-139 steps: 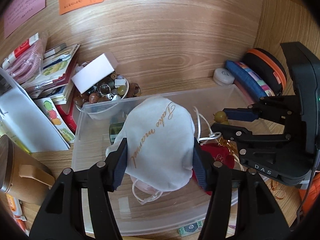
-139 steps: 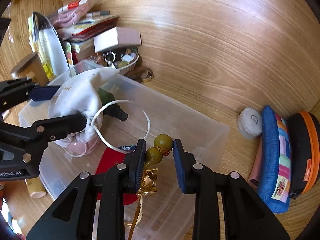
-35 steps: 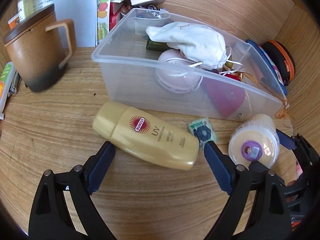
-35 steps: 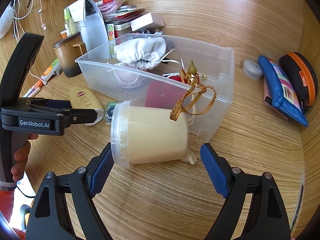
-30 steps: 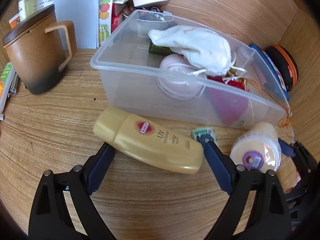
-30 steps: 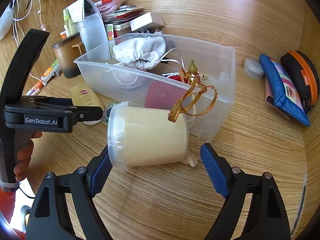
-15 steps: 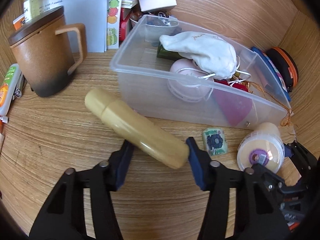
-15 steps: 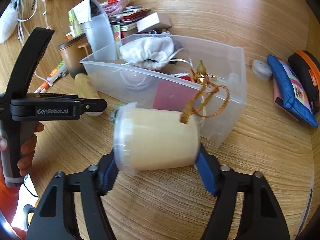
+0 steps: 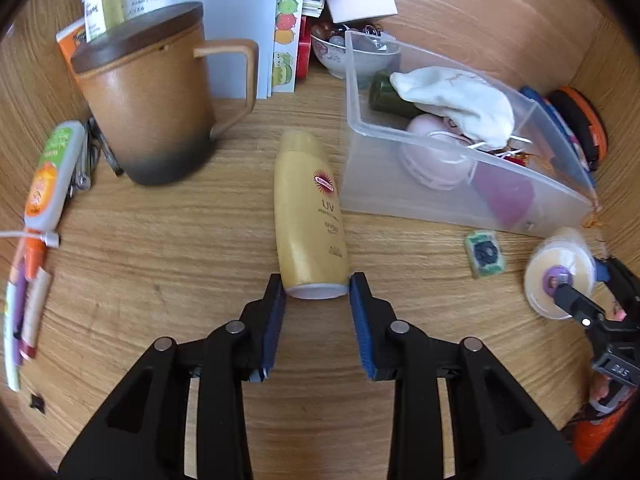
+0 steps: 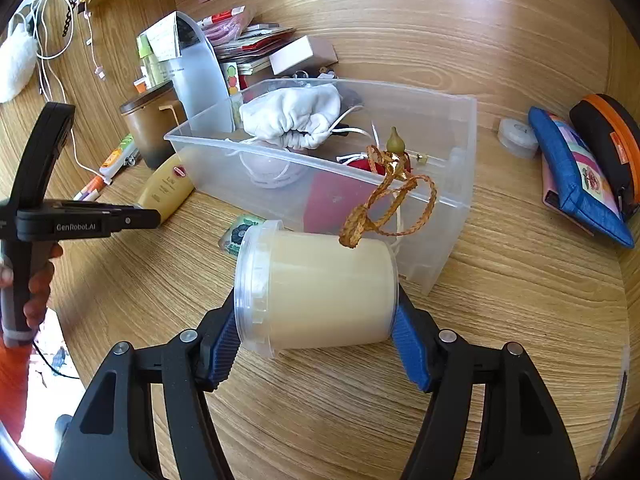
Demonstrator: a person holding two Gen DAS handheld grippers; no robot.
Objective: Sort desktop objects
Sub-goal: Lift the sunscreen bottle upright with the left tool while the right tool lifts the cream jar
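A yellow sunscreen bottle (image 9: 310, 216) lies on the wooden desk, cap pointing away, its base between the pads of my left gripper (image 9: 317, 294), which touch its sides. It also shows in the right wrist view (image 10: 166, 190). My right gripper (image 10: 316, 322) is shut on a cream plastic tub (image 10: 320, 294) lying on its side, seen too in the left wrist view (image 9: 560, 274). A clear plastic bin (image 9: 448, 196) holds a white drawstring pouch (image 9: 456, 98), a pink round case and a red item. A gold cord (image 10: 388, 208) hangs over the bin's front wall (image 10: 304, 184).
A brown lidded mug (image 9: 148, 100) stands left of the bottle. Pens and a tube (image 9: 48, 172) lie at the far left. A small green packet (image 9: 485, 254) lies before the bin. Books, papers and a bowl of beads (image 9: 340, 46) crowd the back. Blue and orange pouches (image 10: 580, 168) lie right.
My left gripper has closed in on the sunscreen bottle, which has turned from lying across to pointing away. My right gripper has closed onto the cream tub.
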